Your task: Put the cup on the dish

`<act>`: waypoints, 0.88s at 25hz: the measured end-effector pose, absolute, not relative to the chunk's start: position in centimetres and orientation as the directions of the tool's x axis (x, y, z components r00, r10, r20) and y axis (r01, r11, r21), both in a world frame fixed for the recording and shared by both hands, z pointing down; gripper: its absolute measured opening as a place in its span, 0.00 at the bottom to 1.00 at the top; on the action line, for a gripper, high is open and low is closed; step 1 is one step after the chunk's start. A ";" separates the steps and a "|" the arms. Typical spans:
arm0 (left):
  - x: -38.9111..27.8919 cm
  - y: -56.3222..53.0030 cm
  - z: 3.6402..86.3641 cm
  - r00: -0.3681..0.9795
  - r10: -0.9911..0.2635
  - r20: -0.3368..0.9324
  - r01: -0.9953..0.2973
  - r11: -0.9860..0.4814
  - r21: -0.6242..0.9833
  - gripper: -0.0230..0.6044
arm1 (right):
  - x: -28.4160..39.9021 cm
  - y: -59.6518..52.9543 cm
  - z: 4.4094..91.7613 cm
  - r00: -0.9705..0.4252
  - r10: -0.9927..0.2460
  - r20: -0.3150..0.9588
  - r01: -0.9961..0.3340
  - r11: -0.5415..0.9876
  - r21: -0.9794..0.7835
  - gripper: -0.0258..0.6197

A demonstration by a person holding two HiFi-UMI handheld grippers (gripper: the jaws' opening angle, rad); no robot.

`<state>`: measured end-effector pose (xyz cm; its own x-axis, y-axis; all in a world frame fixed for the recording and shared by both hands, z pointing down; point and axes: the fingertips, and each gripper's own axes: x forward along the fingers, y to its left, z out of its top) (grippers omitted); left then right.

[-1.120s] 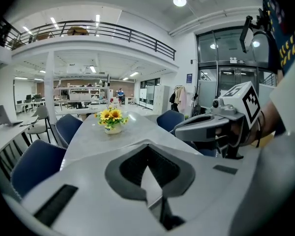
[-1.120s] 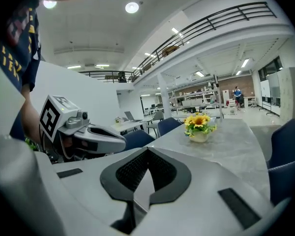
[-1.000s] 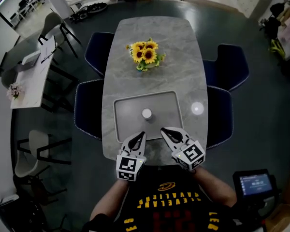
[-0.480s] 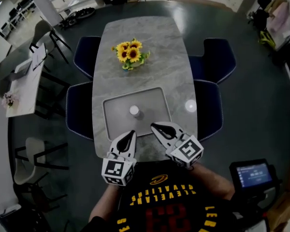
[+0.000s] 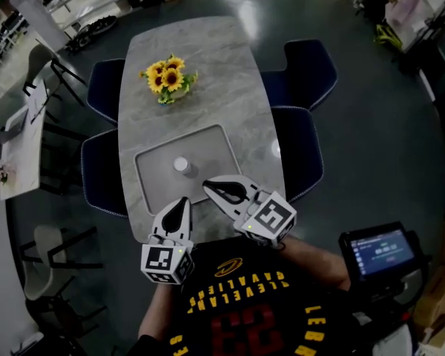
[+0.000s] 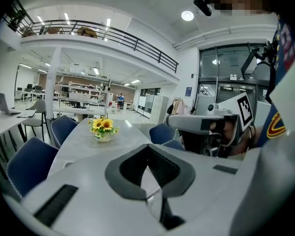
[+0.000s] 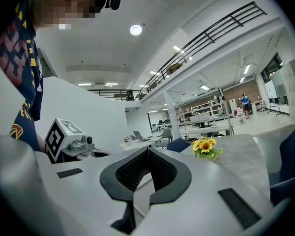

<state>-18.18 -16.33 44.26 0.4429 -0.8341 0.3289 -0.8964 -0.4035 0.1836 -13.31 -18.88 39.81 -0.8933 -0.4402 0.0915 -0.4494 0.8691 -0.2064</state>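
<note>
Standing upright in the shallow grey rectangular tray (image 5: 154, 175), the small white cylindrical cup (image 5: 181, 165) is the only item in that container. The tray lies at the near end of the grey marble-patterned oblong table (image 5: 215, 65), closer to the left edge. A bunch of yellow sunflowers in a small pale pot (image 5: 167, 78) stands toward the far end, nearer the left edge. The small pale round dish (image 5: 275, 150) lies at the right edge of the table, well apart from the cup and outside the tray.

Parts of the tray's near side are covered by both grippers in the head view. The dish shows only as a pale blurred spot; its rim and depth cannot be made out. In both gripper views, each gripper's own body blocks the near end of the table, so neither cup nor dish appears there.

The cup is plain, white and short, with a round top; no handle can be made out.

Left gripper (image 5: 185, 202): jaws fully together, nothing between them. Right gripper (image 5: 206, 183): jaws together, nothing held. Both tips are over the tray's near side, clear of the cup.
</note>
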 end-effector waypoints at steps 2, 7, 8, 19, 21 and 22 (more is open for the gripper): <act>-18.1 -16.2 44.2 0.435 -0.837 0.332 -0.900 -0.394 0.187 0.04 | -13.3 -18.9 39.3 -0.897 -0.433 0.088 -0.442 0.870 -0.218 0.05; -17.3 -16.2 43.7 0.435 -0.833 0.342 -0.900 -0.391 0.192 0.04 | -12.9 -18.9 38.4 -0.903 -0.422 0.086 -0.430 0.873 -0.232 0.05; -17.2 -16.2 43.9 0.436 -0.832 0.343 -0.900 -0.391 0.193 0.04 | -12.9 -19.0 38.5 -0.904 -0.421 0.082 -0.428 0.874 -0.230 0.05; -17.1 -17.1 44.3 0.440 -0.828 0.346 -0.897 -0.389 0.210 0.04 | -13.4 -19.3 39.3 -0.904 -0.415 0.103 -0.428 0.876 -0.223 0.05; -17.0 -17.4 44.2 0.448 -0.823 0.348 -0.892 -0.389 0.229 0.04 | -13.6 -19.3 39.8 -0.901 -0.422 0.097 -0.433 0.874 -0.222 0.05; -17.0 -17.4 44.3 0.452 -0.822 0.347 -0.890 -0.390 0.236 0.04 | -13.6 -19.3 40.0 -0.901 -0.423 0.096 -0.433 0.875 -0.215 0.05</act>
<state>-16.97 -17.41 44.26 0.4520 -0.8218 0.3468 -0.8901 -0.3902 0.2355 -13.62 -19.34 39.98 -0.9013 -0.4225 0.0956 -0.4332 0.8754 -0.2145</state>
